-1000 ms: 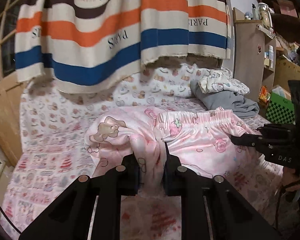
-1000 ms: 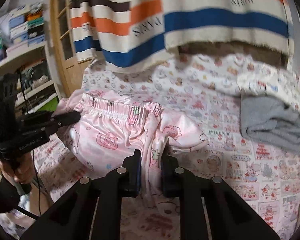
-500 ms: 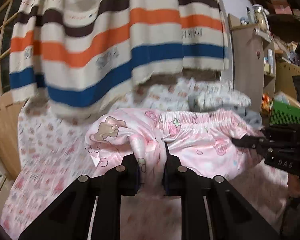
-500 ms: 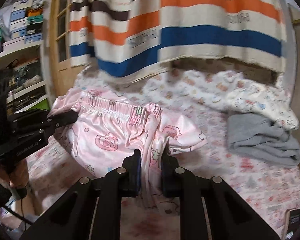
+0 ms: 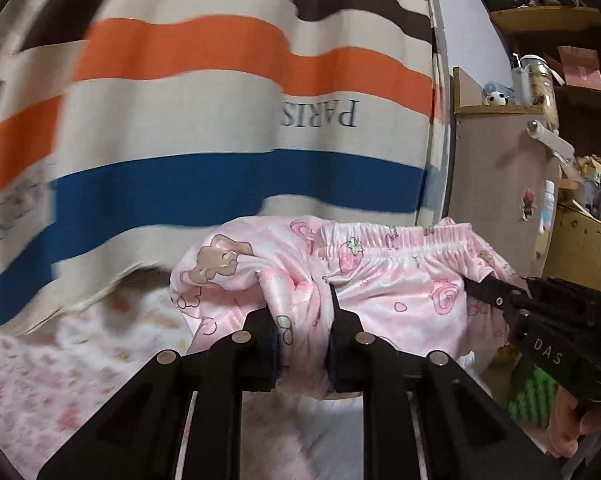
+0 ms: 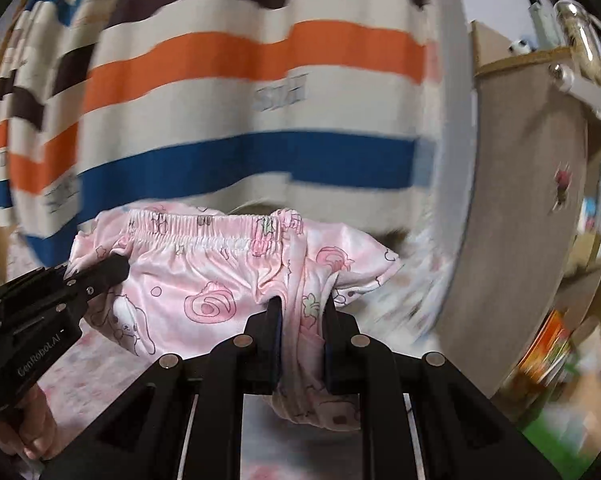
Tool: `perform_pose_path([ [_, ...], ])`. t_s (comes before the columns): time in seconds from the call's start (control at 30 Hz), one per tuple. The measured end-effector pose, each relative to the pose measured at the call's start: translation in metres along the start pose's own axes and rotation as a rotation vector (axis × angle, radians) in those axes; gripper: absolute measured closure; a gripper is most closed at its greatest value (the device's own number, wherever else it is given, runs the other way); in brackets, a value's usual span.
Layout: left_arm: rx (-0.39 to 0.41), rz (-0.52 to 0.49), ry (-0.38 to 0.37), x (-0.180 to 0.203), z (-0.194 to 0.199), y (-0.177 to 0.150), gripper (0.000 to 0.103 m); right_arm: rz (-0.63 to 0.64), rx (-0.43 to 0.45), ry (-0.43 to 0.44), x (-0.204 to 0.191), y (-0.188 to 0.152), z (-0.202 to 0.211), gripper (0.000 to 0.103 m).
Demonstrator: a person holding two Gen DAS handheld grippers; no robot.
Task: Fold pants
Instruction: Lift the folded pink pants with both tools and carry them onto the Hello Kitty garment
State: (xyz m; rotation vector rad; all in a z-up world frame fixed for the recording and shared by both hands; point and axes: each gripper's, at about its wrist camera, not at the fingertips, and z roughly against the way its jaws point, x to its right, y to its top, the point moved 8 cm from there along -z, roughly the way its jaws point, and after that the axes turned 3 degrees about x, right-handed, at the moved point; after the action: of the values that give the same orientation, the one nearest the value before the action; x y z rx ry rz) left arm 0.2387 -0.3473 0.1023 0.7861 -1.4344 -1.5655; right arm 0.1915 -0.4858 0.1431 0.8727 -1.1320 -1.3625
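Pink printed pants (image 5: 384, 280) hang stretched between two grippers: the left gripper (image 5: 302, 344) clamps a bunched fold at one end, the right gripper (image 6: 300, 344) another, elastic waistband uppermost, ahead of both.

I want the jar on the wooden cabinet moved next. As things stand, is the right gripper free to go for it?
Probably not. The right gripper is shut on a bunch of the pink pants, and the left gripper holds their other side. The jar stands high on the cabinet.
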Motion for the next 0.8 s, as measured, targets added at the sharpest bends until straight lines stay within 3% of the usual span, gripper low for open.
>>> perform_pose_path([
  [0.13, -0.052, -0.060, 0.013, 0.025, -0.042, -0.010, 0.086, -0.052, -0.018, -0.049, 0.037, 0.002, -0.030, 0.087],
  [0.3, -0.168, -0.132, 0.045, 0.031, -0.096, -0.055, 0.082, -0.058, -0.111, -0.066, 0.058, -0.038, -0.076, 0.087],
  [0.4, -0.221, -0.155, 0.075, 0.021, -0.112, -0.078, 0.059, -0.063, -0.190, -0.081, 0.064, -0.072, -0.105, 0.087],
  [0.43, -0.215, -0.155, 0.084, 0.017, -0.112, -0.080, 0.043, -0.065, -0.209, -0.083, 0.065, -0.081, -0.112, 0.085],
  [0.47, -0.194, -0.161, 0.097, 0.012, -0.111, -0.078, 0.025, -0.065, -0.220, -0.085, 0.067, -0.088, -0.119, 0.082],
  [0.53, -0.164, -0.170, 0.124, 0.001, -0.108, -0.073, 0.008, -0.049, -0.223, -0.103, 0.068, -0.093, -0.126, 0.070],
  [0.6, -0.152, -0.165, 0.133, -0.009, -0.105, -0.066, 0.007, -0.049, -0.201, -0.148, 0.075, -0.087, -0.127, 0.044],
  [0.63, -0.153, -0.161, 0.131, -0.013, -0.105, -0.063, 0.006, -0.061, -0.187, -0.169, 0.080, -0.085, -0.126, 0.024],
  [0.67, -0.151, -0.153, 0.123, -0.018, -0.102, -0.059, 0.004, -0.083, -0.164, -0.185, 0.085, -0.081, -0.122, 0.015],
  [0.8, -0.116, -0.109, 0.122, -0.032, -0.081, -0.044, 0.002, -0.199, -0.123, -0.164, 0.100, -0.064, -0.106, 0.015],
])
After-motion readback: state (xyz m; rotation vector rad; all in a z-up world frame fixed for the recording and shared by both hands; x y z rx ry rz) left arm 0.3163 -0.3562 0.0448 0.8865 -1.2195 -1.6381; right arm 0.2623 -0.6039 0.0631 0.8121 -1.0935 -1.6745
